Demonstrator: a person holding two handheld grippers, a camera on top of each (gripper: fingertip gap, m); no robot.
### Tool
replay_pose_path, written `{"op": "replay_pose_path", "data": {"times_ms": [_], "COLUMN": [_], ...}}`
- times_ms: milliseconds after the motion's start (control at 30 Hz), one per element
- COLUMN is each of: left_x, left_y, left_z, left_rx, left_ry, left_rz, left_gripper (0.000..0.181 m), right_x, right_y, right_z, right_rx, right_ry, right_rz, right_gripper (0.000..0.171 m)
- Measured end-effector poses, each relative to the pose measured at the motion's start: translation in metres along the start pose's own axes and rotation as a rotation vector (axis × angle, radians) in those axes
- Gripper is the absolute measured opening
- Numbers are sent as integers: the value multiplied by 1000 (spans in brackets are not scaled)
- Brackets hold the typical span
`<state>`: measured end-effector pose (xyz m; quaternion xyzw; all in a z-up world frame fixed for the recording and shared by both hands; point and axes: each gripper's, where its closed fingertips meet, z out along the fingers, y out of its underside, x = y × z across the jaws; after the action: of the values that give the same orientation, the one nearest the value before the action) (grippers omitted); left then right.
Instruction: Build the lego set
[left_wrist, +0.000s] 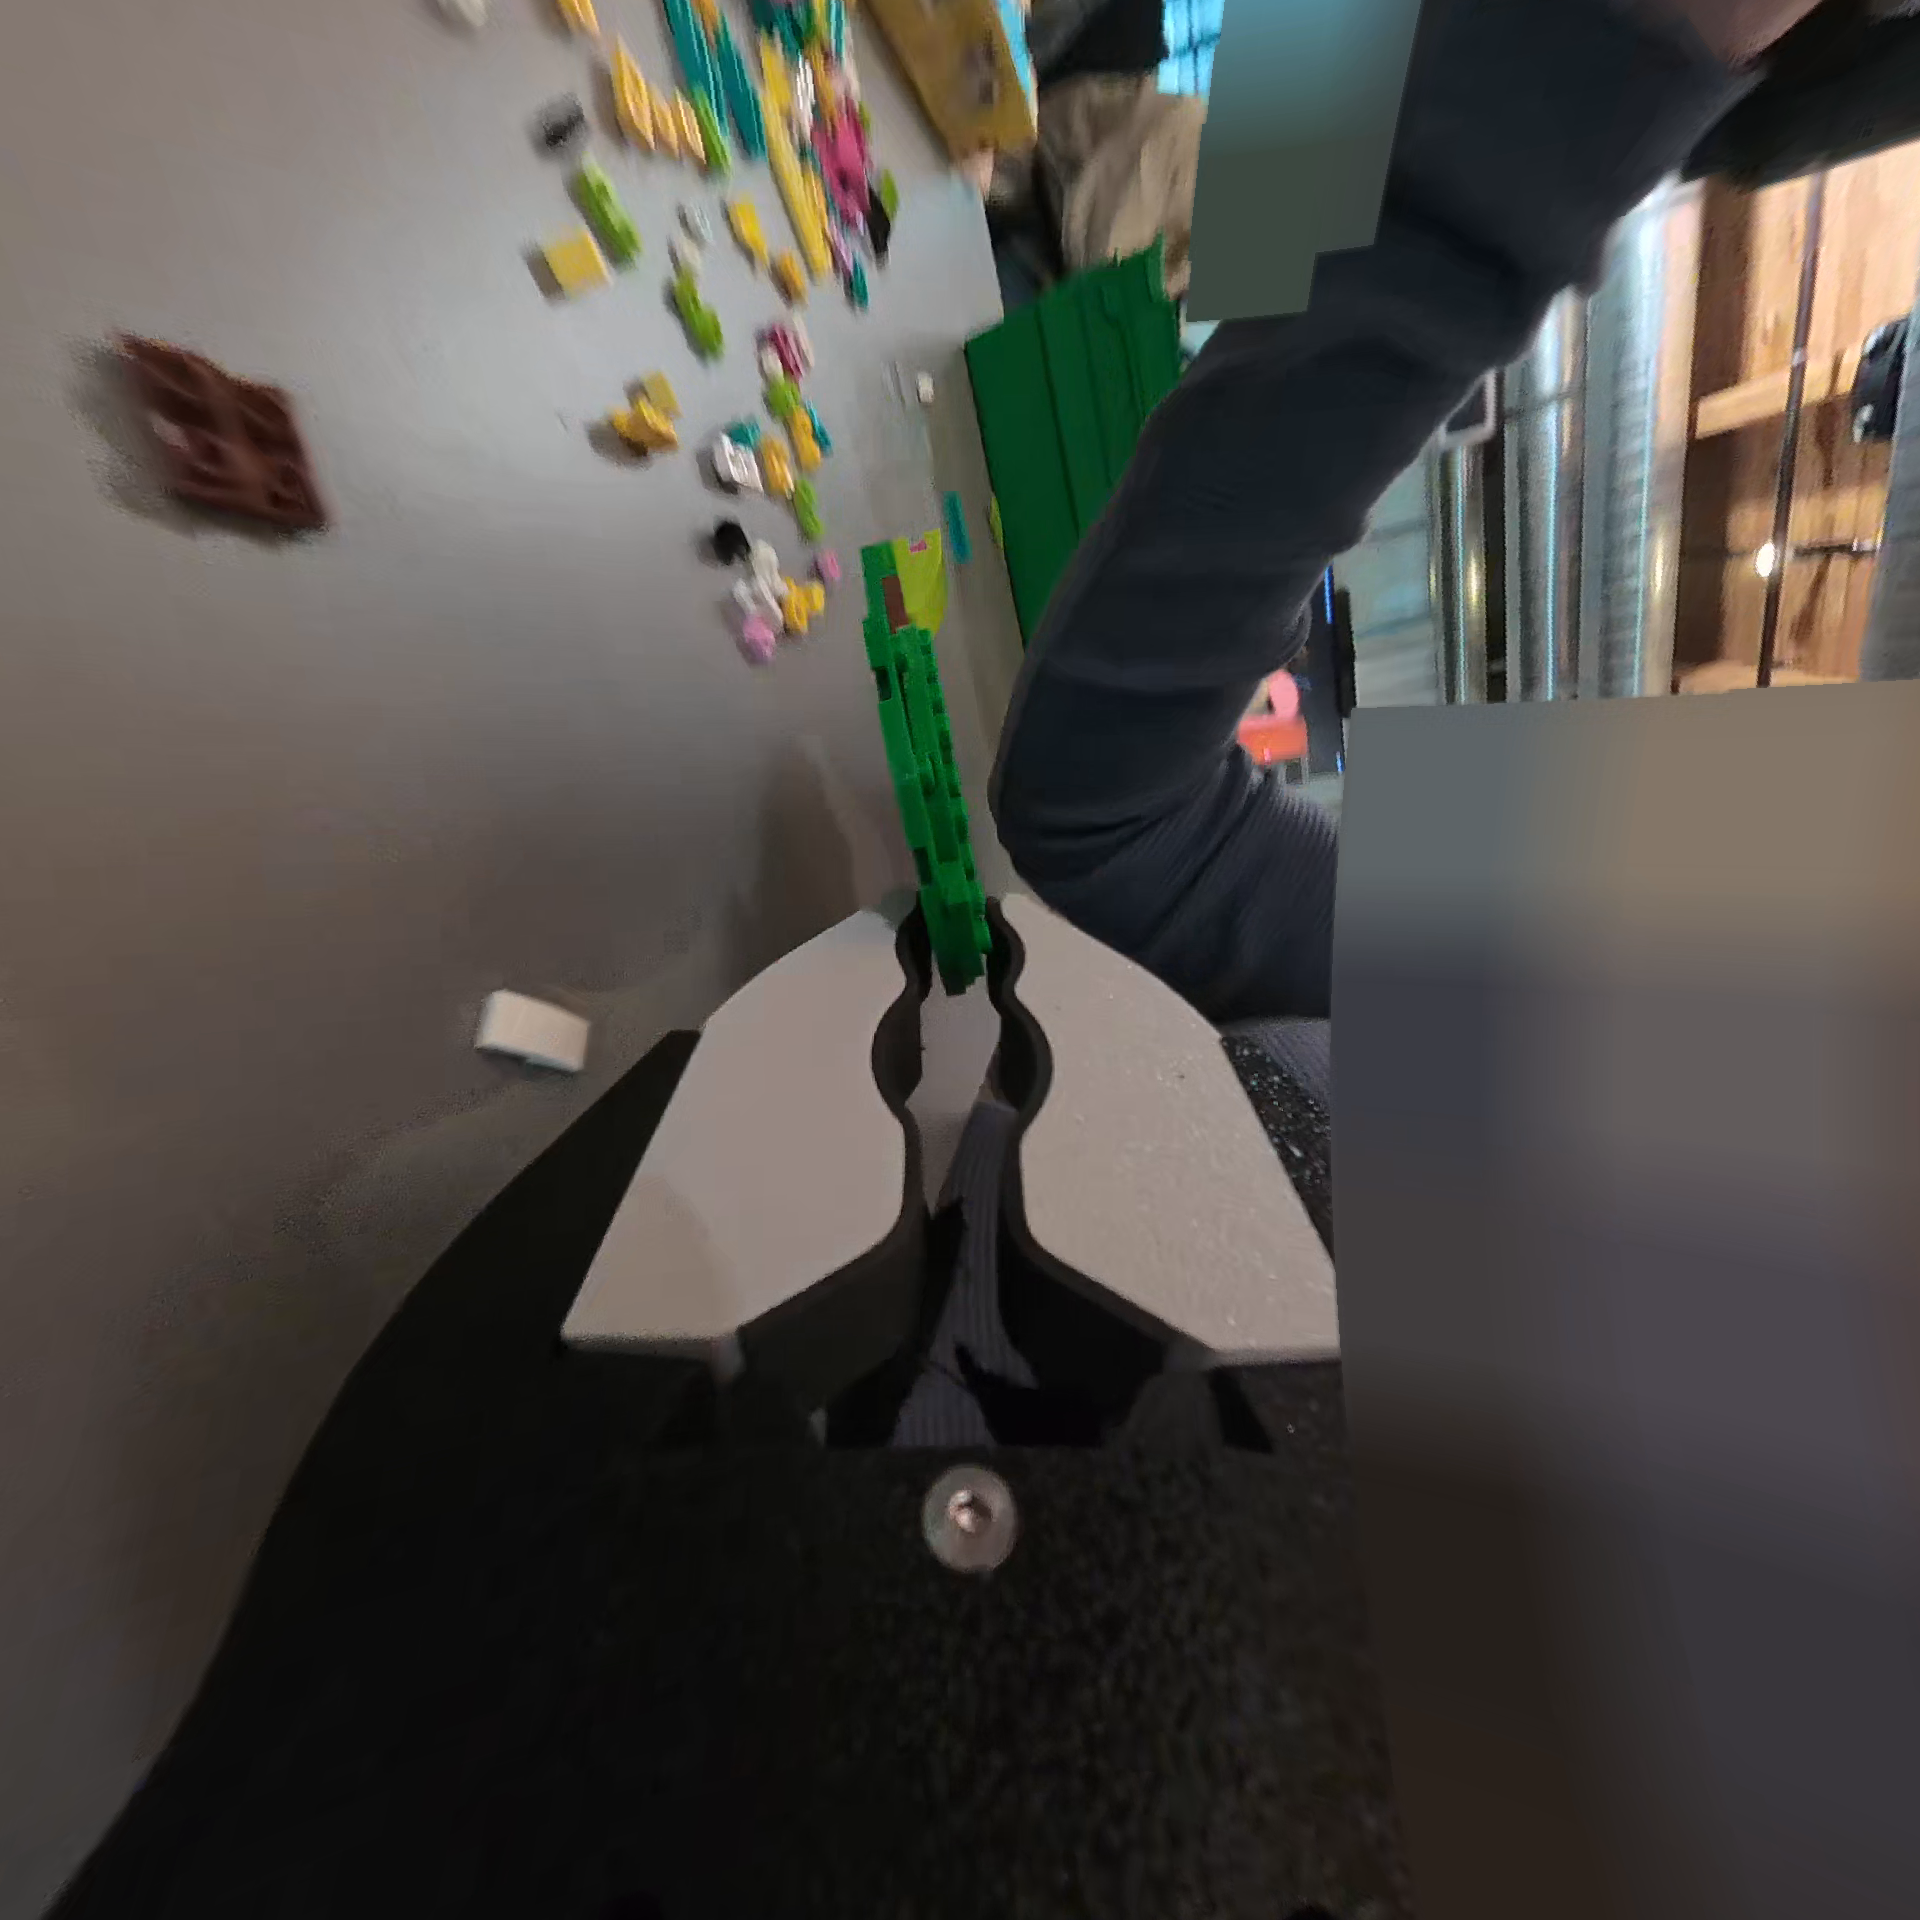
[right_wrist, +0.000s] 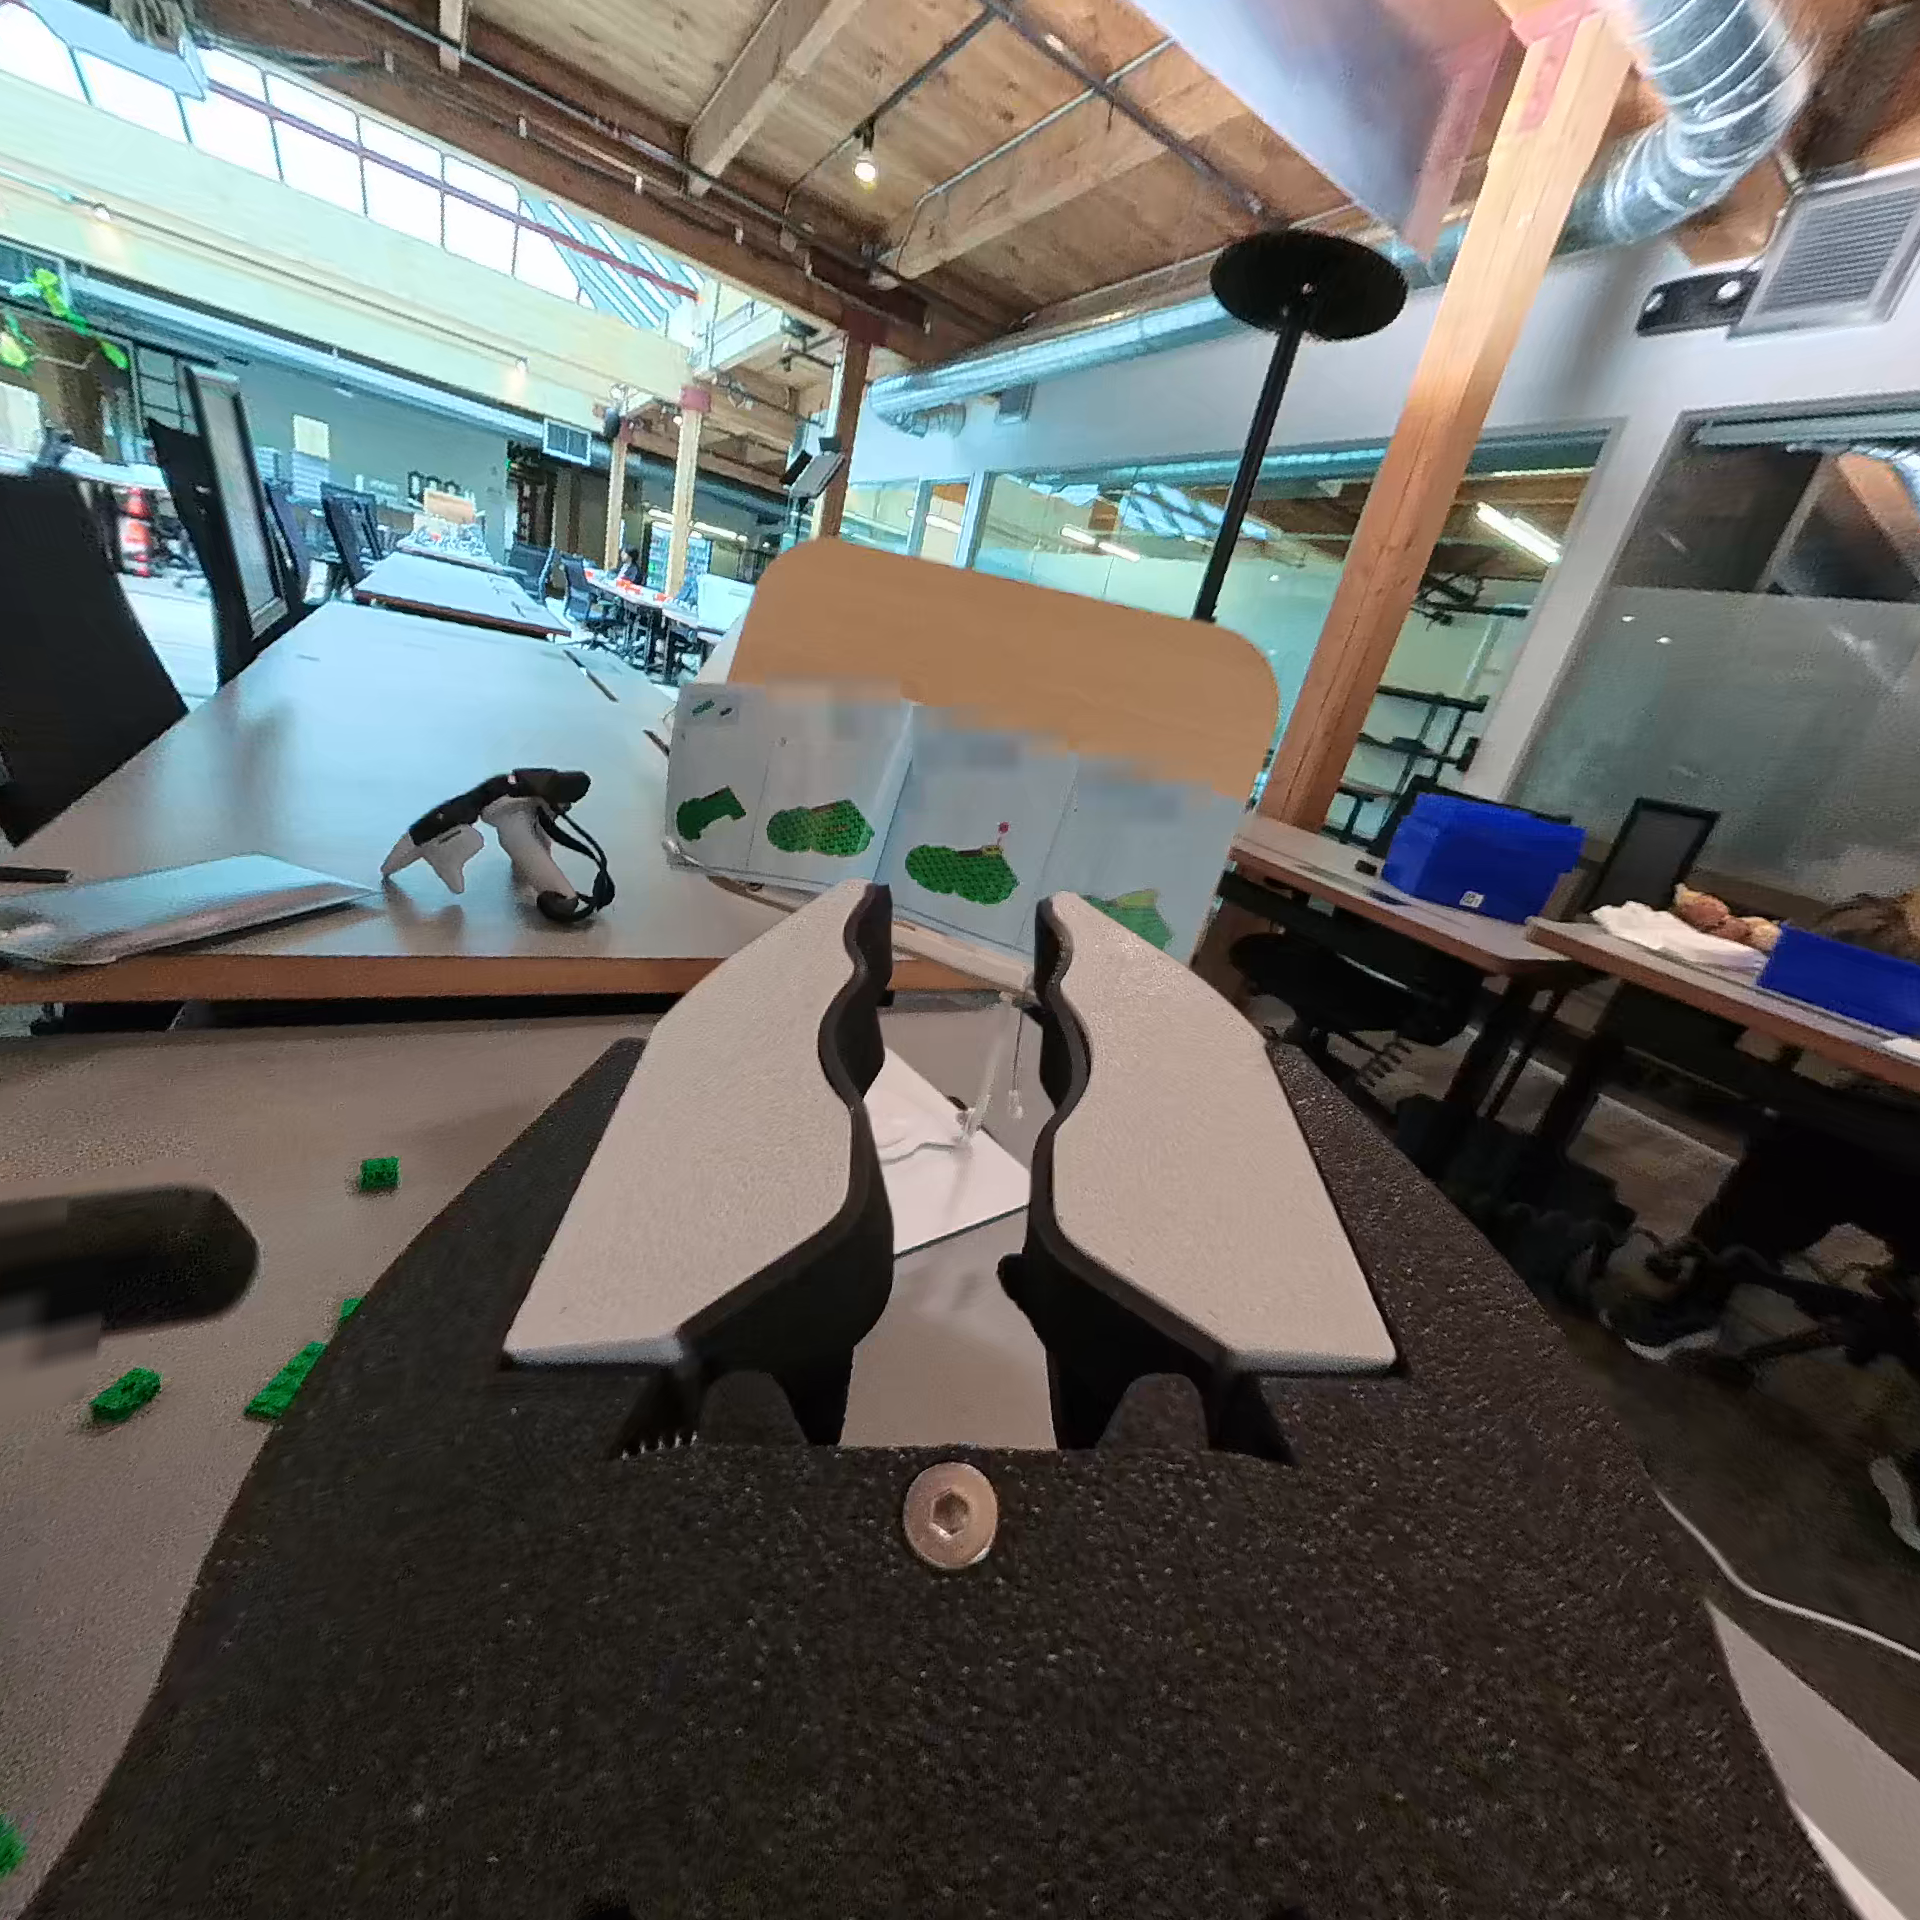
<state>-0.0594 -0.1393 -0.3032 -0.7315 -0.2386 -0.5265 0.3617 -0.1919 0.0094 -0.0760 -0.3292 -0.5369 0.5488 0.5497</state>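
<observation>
Left claw (left_wrist: 951, 951) pinches our studded green plate assembly (left_wrist: 920, 748); right claw (right_wrist: 961, 914) gapes; loose bricks (left_wrist: 727, 312) litter the grey worktop (left_wrist: 312, 779).

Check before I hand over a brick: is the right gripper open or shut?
Open: the right gripper shows a clear gap between its grey fingers, nothing held.

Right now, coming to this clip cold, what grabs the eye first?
The left gripper is shut on a green lego assembly, seen edge-on and lifted off the grey table, with a blurred scatter of colourful lego pieces beyond it. The right gripper is open and empty, aimed at the propped-up instruction booklet.
</observation>
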Motion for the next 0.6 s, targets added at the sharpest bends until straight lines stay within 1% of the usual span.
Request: {"op": "replay_pose_path", "data": {"times_ms": [100,200,233,267,333,400,533,600], "left_x": [-8,-16,-16,-18,-23,-20,-26,-27], "left_y": [16,21,19,18,16,16,10,8], "left_z": [26,43,46,46,43,37,16,4], "left_rx": [-132,-181,-170,-165,-171,-179,-145,-139], "left_ry": [-19,-71,-88,-124,-217,-250,-400,-450], "left_rz": [-34,-34,-26,-8,37,64,141,160], "left_gripper": [10,10,18,30,50,64,77,79], "right_x": [6,12,15,17,21,26,32,35], "right_y": [-15,-26,-27,-27,-24,-15,13,19], "right_z": [-21,-41,-46,-51,-55,-54,-39,-30], "right_rx": [21,34,28,19,-10,-49,-142,-155], "right_ry": [39,82,97,107,124,131,94,81], "right_rz": [-6,-11,-13,-15,-9,3,78,109], "right_gripper": [25,23,23,23,23,23,25,25]}}
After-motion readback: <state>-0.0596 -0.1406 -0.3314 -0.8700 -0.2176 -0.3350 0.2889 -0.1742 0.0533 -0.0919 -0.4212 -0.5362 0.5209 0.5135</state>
